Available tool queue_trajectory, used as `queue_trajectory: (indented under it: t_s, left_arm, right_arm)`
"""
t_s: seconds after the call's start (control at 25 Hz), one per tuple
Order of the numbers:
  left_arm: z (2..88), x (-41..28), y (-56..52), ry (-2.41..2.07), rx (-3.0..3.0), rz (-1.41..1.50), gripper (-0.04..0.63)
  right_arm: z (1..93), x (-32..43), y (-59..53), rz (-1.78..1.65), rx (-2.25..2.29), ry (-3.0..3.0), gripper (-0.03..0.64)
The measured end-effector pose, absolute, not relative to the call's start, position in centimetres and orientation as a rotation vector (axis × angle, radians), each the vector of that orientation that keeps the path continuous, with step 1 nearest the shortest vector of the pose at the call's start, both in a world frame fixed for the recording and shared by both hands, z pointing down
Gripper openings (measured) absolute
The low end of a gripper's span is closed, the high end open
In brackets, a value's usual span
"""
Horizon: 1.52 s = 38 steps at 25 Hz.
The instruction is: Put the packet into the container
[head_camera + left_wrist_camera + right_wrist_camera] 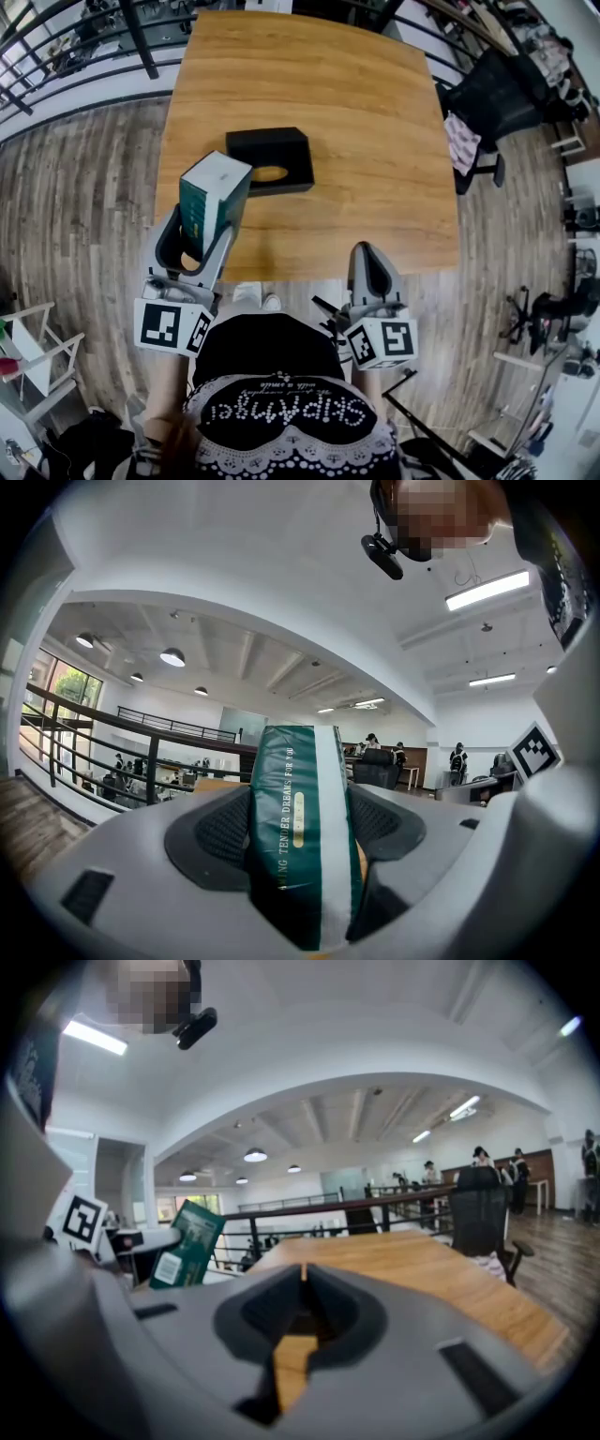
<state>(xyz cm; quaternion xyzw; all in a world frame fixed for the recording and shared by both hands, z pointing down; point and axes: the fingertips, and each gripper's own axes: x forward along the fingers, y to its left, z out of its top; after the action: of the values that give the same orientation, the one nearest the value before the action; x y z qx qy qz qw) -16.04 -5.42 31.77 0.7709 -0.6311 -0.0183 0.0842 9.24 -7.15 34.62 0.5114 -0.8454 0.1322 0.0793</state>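
The right gripper (pixel 373 255) hangs at the tabletop's (pixel 375 141) near edge, its fingers pressed together on nothing. The left gripper's (pixel 202 232) fingers clamp the green packet (pixel 214 202), held tilted above the tabletop, just short of the black container (pixel 270 150).

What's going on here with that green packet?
A person holds a hand-held gripper in each hand at a wooden table. The left hand-held gripper clamps a green-and-white packet, raised near the black container, not yet inside. The right hand-held gripper is shut and empty.
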Motion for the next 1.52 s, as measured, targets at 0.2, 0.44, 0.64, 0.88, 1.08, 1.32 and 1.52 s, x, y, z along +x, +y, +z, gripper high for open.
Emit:
queue_trajectory:
  t_s: [0.2, 0.44, 0.64, 0.88, 1.08, 1.32, 1.52]
  left_arm:
    - [32.5, -16.9, -7.0, -1.849, 2.314, -0.045, 0.348]
    - [32.9, -18.2, -7.8, -1.855, 2.300, -0.042, 0.348]
    - [33.0, -18.8, -7.2, -1.871, 2.271, -0.045, 0.348]
    - [33.2, -19.1, -6.7, -1.916, 2.232, -0.062, 0.348]
    - [33.2, -19.4, -6.1, -1.950, 2.195, -0.058, 0.348]
    - [32.2, -19.0, -6.1, -2.000, 2.172, -0.059, 0.348]
    - [32.4, -19.0, -6.4, -2.007, 2.161, -0.063, 0.348]
  right_arm:
    - [34.9, 8.5, -8.4, 0.403, 1.569, -2.513, 0.038]
    - [35.2, 7.2, -9.4, 0.409, 1.559, -2.520, 0.038]
    - [34.8, 6.7, -9.2, 0.405, 1.537, -2.529, 0.038]
    - [34.7, 6.4, -9.8, 0.387, 1.488, -2.556, 0.038]
    - [34.0, 6.5, -10.5, 0.354, 1.453, -2.576, 0.038]
    - [32.7, 8.8, -11.7, 0.311, 1.473, -2.575, 0.038]
    - [32.5, 9.3, -12.4, 0.314, 1.475, -2.564, 0.038]
